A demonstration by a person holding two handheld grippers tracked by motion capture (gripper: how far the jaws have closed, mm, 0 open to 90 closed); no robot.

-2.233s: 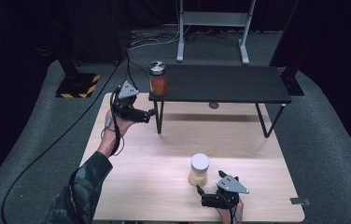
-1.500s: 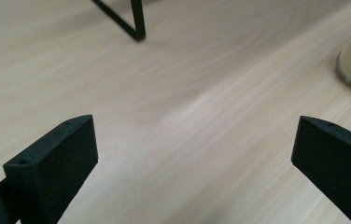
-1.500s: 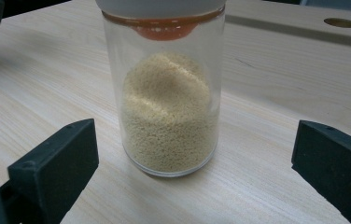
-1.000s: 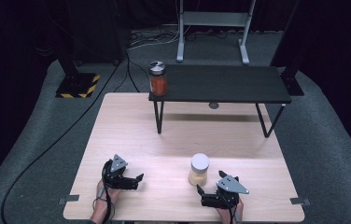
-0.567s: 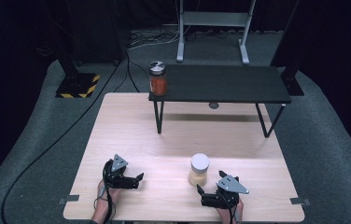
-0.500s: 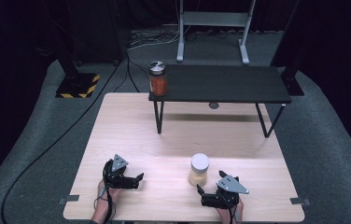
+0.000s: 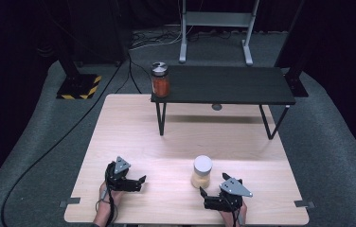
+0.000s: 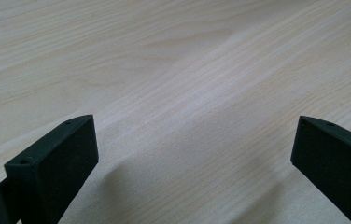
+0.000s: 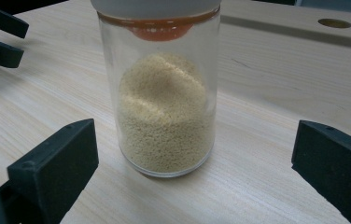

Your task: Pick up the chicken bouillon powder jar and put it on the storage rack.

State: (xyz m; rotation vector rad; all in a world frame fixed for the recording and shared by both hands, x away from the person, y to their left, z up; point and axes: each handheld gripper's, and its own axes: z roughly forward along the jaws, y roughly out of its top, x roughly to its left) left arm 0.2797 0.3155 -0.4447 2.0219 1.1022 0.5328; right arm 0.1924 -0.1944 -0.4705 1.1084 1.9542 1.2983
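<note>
The right gripper (image 9: 194,154) gapes wide before the jar (image 9: 164,98). Glass, grain-filled: probably hefty, slippery, breakable; best squeezed mid-body. The left gripper (image 8: 194,154) rests spread on the tabletop (image 8: 173,70).

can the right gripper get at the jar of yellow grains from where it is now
Probably yes. The right gripper sits just short of the jar of yellow grains, its fingers spread wide and aimed at it. Only bare table lies between them, and the left gripper is well off to the side.
</note>
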